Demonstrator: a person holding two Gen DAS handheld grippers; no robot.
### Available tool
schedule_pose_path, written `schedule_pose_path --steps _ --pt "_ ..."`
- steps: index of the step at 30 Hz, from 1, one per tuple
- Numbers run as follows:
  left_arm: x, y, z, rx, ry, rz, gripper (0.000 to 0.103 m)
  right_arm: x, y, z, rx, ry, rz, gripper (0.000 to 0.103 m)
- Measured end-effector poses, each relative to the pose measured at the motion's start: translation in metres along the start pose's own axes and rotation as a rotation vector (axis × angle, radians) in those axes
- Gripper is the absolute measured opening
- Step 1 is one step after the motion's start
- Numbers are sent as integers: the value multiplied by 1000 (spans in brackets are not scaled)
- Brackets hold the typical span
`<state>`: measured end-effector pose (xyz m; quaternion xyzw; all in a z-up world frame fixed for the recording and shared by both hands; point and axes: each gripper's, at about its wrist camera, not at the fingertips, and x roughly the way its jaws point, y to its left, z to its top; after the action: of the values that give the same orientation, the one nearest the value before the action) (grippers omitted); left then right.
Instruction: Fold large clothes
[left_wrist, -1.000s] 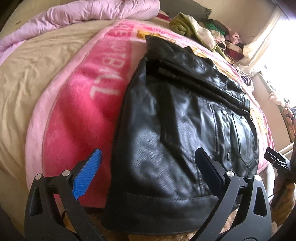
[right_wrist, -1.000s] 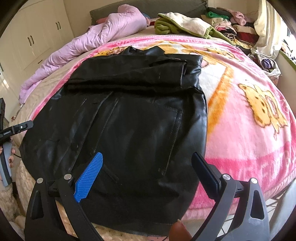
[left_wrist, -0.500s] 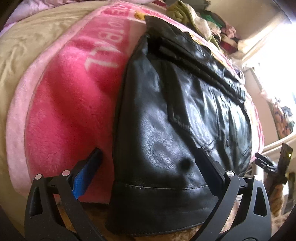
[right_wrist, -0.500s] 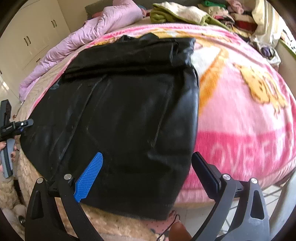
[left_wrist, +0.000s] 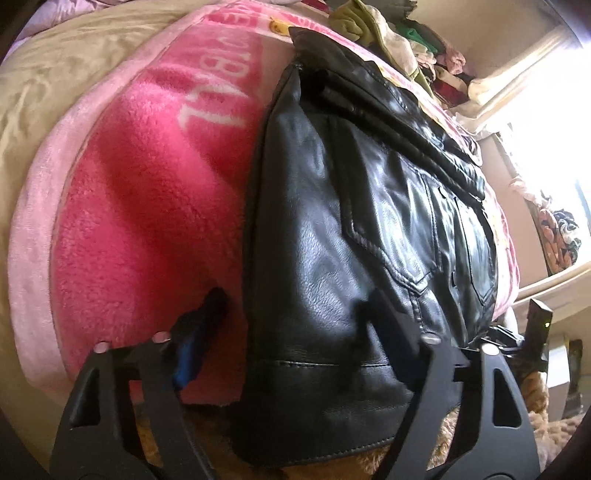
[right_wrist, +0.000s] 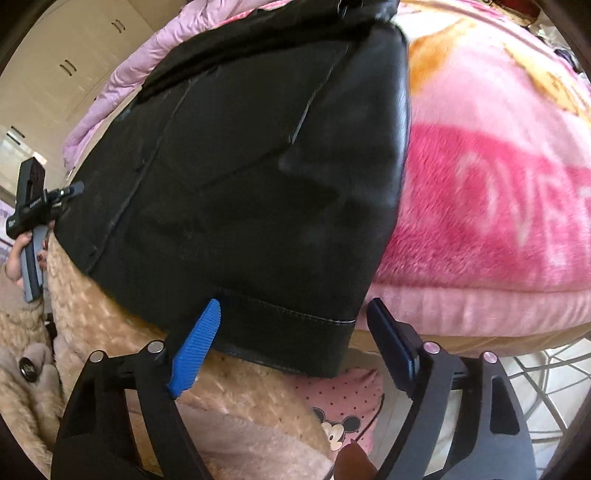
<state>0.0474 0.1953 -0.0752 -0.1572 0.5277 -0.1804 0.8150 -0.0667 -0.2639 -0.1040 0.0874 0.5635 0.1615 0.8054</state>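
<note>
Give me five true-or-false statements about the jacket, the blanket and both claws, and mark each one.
1. The black leather jacket lies on a pink blanket. True.
2. The left claw is shut on the jacket's hem. False: it is open at the hem's corner.
3. The right claw is open. True.
4. The jacket is hanging on a hanger. False: it lies flat.
5. Lettering shows on the blanket. True.

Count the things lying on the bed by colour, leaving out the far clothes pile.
Black: 1, the black leather jacket
Pink: 1, the pink fleece blanket with white lettering
Lilac: 1, the lilac quilted duvet
Beige: 1, the beige bedsheet
Total: 4
</note>
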Motion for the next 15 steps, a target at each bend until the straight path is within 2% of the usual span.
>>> schedule_pose_path --steps 2,4,6,8,11,15 --pt "1 -2 1 5 0 -22 40 2 0 -2 -27 -15 0 74" --pt "2 -8 0 30 4 -7 35 0 1 -3 -42 -28 0 62" --pt "-1 -10 1 30 -4 -29 23 -7 2 -2 -53 -40 -6 41" --pt "-7 -13 2 37 -18 -34 11 -17 1 -4 -64 -62 1 27" --pt "-24 -20 6 54 -62 -46 8 -40 3 -4 -80 -107 36 16" --pt "-43 -39 11 96 -115 -52 6 -80 7 1 -92 -207 98 13"
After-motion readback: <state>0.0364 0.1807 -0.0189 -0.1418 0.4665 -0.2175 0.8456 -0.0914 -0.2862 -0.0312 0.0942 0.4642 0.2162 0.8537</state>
